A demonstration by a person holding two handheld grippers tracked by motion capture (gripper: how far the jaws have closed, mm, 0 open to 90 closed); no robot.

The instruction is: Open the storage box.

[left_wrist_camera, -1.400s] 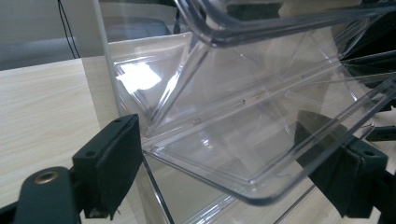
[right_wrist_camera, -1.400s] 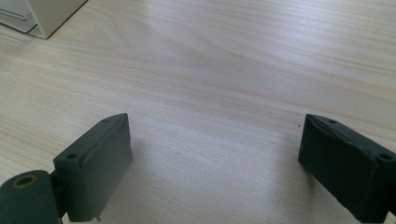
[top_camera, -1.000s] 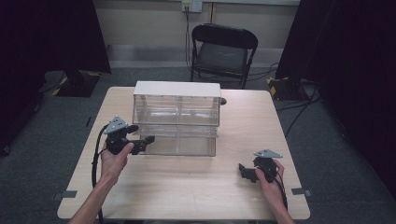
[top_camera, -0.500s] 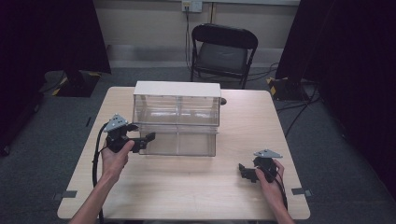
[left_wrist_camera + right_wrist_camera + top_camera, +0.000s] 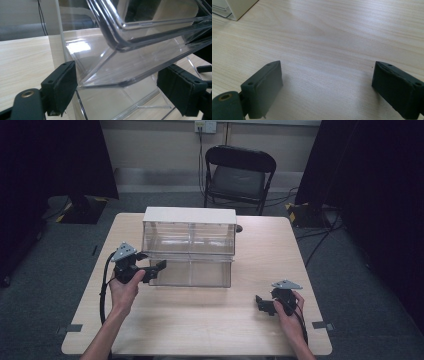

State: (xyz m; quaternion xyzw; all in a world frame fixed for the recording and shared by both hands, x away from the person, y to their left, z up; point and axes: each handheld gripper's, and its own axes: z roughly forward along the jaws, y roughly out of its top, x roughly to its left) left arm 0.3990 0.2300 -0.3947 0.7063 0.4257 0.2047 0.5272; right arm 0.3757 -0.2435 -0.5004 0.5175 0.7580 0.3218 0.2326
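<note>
While both grippers' jaws stand apart, the left gripper (image 5: pixel 117 100) brackets the clear drawer (image 5: pixel 140 62) corner — stiff, slick, probably light; grip its rim.

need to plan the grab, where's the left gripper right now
In the high view the left gripper is at the table's left, jaws open at the front-left corner of the clear drawer unit, across from the right gripper.

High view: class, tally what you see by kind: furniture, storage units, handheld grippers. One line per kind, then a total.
Furniture: 2, wooden table and black folding chair
Storage units: 1, clear plastic drawer unit
Handheld grippers: 2, left gripper and right gripper
Total: 5
</note>
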